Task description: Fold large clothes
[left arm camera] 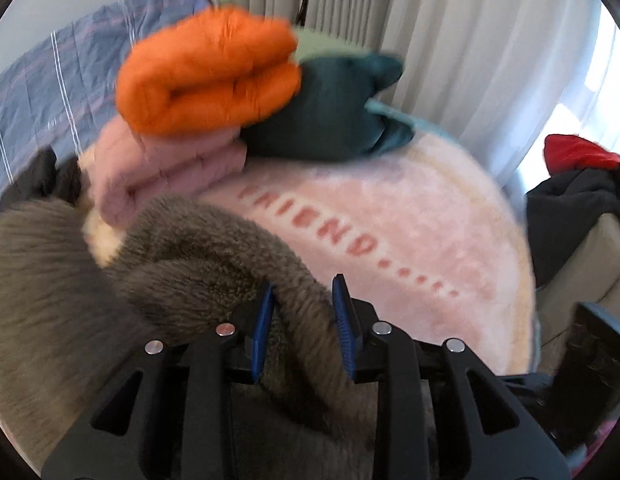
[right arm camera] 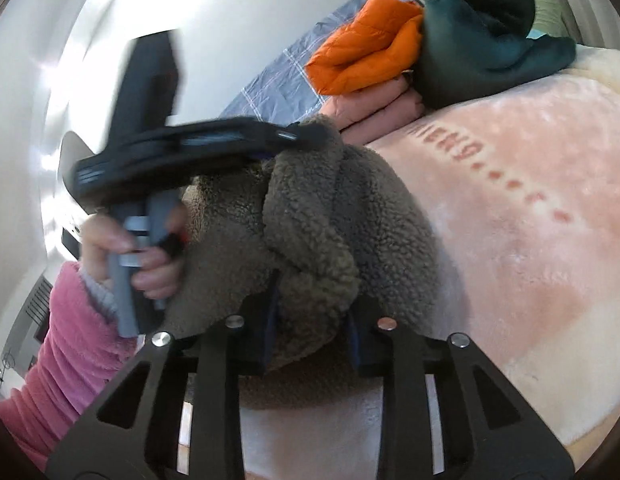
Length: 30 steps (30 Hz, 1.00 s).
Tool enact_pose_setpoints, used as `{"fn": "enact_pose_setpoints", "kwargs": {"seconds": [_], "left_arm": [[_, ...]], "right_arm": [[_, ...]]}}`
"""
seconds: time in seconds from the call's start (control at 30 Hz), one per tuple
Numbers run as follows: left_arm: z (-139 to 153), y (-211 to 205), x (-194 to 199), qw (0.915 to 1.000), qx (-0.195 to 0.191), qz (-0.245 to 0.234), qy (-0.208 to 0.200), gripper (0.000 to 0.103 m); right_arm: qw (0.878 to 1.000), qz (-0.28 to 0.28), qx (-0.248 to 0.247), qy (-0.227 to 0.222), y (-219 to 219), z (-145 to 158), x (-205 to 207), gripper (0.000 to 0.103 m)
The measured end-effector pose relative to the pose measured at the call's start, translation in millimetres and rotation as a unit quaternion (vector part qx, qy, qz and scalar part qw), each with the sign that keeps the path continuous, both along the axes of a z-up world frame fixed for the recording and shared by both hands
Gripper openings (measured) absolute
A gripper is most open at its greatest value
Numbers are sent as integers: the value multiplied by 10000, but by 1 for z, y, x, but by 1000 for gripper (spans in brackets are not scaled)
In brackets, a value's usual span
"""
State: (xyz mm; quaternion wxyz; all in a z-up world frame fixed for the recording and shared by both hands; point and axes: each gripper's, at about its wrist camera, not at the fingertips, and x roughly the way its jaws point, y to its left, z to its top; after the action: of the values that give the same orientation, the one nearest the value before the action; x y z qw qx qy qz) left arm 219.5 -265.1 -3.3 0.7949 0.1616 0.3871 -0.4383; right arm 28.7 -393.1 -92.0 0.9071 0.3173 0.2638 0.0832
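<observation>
A grey-brown fleece garment (left arm camera: 189,264) lies bunched on a pink blanket (left arm camera: 390,216) with red lettering. A fold of the fleece runs between the blue pads (left arm camera: 344,316) of my left gripper (left arm camera: 303,310), which is shut on it. In the right wrist view, the same fleece garment (right arm camera: 310,220) is gathered thickly between the jaws of my right gripper (right arm camera: 314,312), which is shut on it with its pads half buried in the pile. There the left gripper (right arm camera: 293,136) bites the fleece's upper edge, held by a hand (right arm camera: 149,256) in a pink sleeve.
Behind the fleece is a stack of folded clothes: an orange jacket (left arm camera: 205,76) on a pink one (left arm camera: 165,168), with a dark green garment (left arm camera: 330,112) beside them. Red cloth (left arm camera: 574,152) and black cloth (left arm camera: 570,200) sit at the right. A blue checked sheet (left arm camera: 49,80) and white curtains (left arm camera: 450,40) lie beyond.
</observation>
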Motion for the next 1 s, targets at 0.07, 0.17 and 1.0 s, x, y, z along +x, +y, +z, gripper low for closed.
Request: {"fn": "enact_pose_setpoints", "kwargs": {"seconds": [0.07,0.17,1.0], "left_arm": [[29,23,-13,9980,-236,-4,-592,31],[53,63,-12,9949,-331,354,-883,31],[-43,23,37,9759,1713,377,-1300,5]], "right_arm": [[9999,-121,-93,-45,-3,2,-6,25],[9998,-145,-42,-112,-8,4,-16,23],[9784,-248,-2026,320,40,18,37,47]]}}
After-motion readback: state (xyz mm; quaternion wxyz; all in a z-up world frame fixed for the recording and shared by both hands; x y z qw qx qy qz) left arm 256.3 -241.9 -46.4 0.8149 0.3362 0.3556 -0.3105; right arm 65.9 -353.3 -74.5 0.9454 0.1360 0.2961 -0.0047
